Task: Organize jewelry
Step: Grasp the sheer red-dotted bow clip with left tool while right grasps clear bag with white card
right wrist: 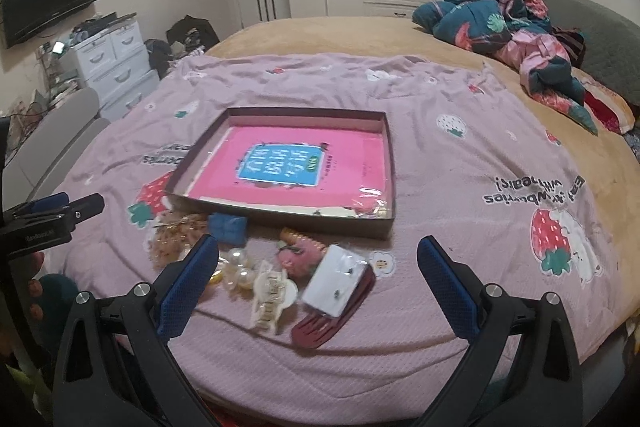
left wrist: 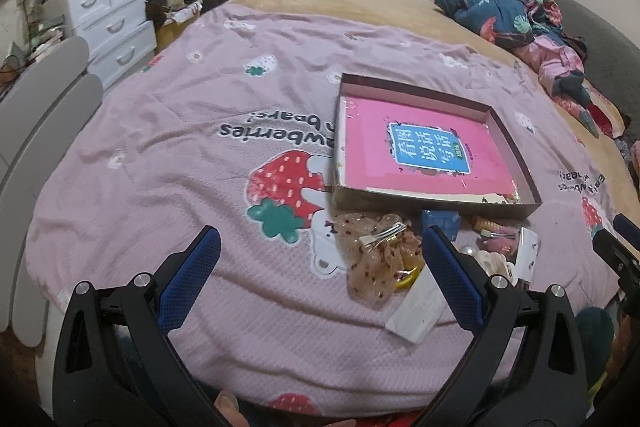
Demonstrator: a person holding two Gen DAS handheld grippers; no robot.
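A shallow brown box point(left wrist: 432, 205) point(right wrist: 280, 217) with a pink book inside lies on the pink bedspread. In front of it sits a pile of hair accessories: a sheer dotted bow clip point(left wrist: 376, 259), a blue pouch point(right wrist: 227, 227), pearl pieces point(right wrist: 238, 269), a cream claw clip point(right wrist: 272, 301), a pink clip point(right wrist: 298, 255), a white earring card point(right wrist: 334, 285) on a maroon comb point(right wrist: 320, 331). My left gripper point(left wrist: 320, 259) is open, its right finger beside the bow. My right gripper point(right wrist: 318, 267) is open above the pile, holding nothing.
A bundled dark floral quilt point(right wrist: 492, 15) lies at the bed's far right. White drawers point(left wrist: 108, 23) and a grey chair point(left wrist: 48, 131) stand left of the bed. The left gripper shows at the left edge of the right wrist view point(right wrist: 52, 215).
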